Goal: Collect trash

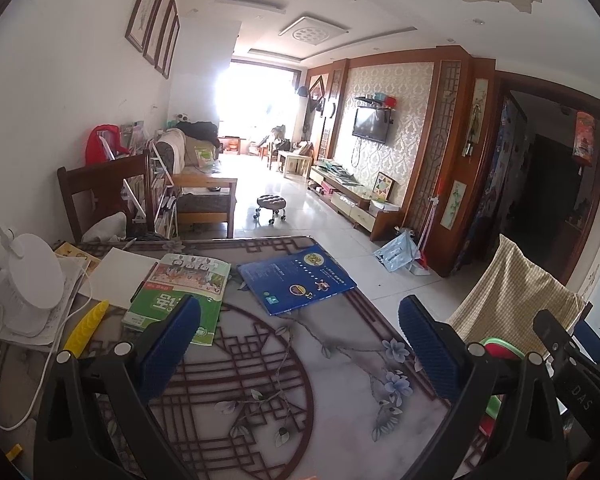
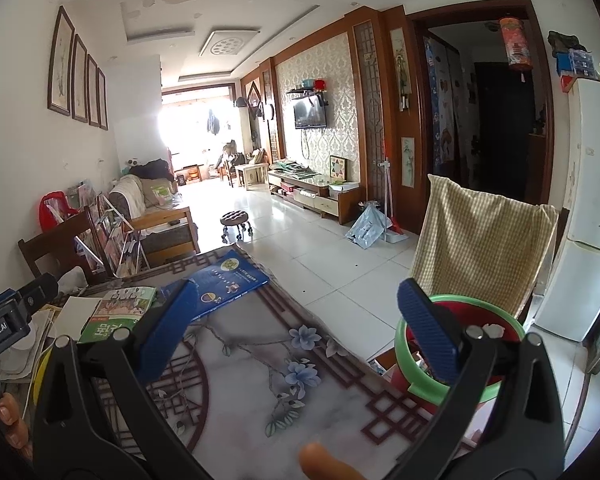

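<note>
Green-rimmed red bin (image 2: 460, 344) sits just behind the right gripper's (image 2: 300, 328) wide, empty jaws, well right of the left gripper's (image 1: 300, 344), equally wide.

I see home living room: sofa (image 1: 188, 152) along left wall, wall-mounted TV (image 1: 371, 125) over low cabinet (image 1: 352, 196), framed pictures (image 1: 154, 20), fridge (image 2: 588, 208) by doorway, tiled floor (image 1: 320, 216).

Floral-patterned table (image 1: 284, 376), blue book (image 1: 296, 278), green book (image 1: 180, 296), white paper (image 1: 120, 276), yellow tool (image 1: 86, 328), white lamp base (image 1: 28, 296)
</note>
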Tool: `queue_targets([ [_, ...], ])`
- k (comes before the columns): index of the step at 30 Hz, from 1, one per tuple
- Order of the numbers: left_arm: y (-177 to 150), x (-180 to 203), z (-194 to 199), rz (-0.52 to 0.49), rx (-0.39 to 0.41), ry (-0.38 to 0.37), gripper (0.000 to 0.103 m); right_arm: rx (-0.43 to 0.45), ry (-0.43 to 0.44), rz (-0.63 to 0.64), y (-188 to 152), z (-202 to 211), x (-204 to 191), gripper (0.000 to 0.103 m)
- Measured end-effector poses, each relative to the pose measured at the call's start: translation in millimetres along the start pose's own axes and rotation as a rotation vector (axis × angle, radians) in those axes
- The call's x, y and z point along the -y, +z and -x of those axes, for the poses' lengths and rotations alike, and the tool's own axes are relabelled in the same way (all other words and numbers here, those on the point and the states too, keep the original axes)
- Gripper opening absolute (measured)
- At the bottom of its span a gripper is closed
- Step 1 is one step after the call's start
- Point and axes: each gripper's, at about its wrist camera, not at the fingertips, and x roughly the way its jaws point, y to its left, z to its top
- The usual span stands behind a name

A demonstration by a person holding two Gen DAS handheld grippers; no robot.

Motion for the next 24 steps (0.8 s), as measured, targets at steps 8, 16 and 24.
queue_targets([
  [8, -0.5, 0.2, 0.3, 0.002, -0.004, -0.002, 0.095, -0.007, 0.012, 0.005, -0.2, 0.5, 1.3, 0.098],
  [16, -1.7, -1.8, 2.4, -0.003, -0.011, -0.004, 0.095, -0.018, 0.005, 0.007, -2.8, 0.4, 5.5, 0.098],
  [24, -2.7, -2.2, 0.6, -0.002, -0.023, -0.004, 0.095, -0.030, 0.003, 0.008, -4.3, -1.5, 8.1, 0.098],
])
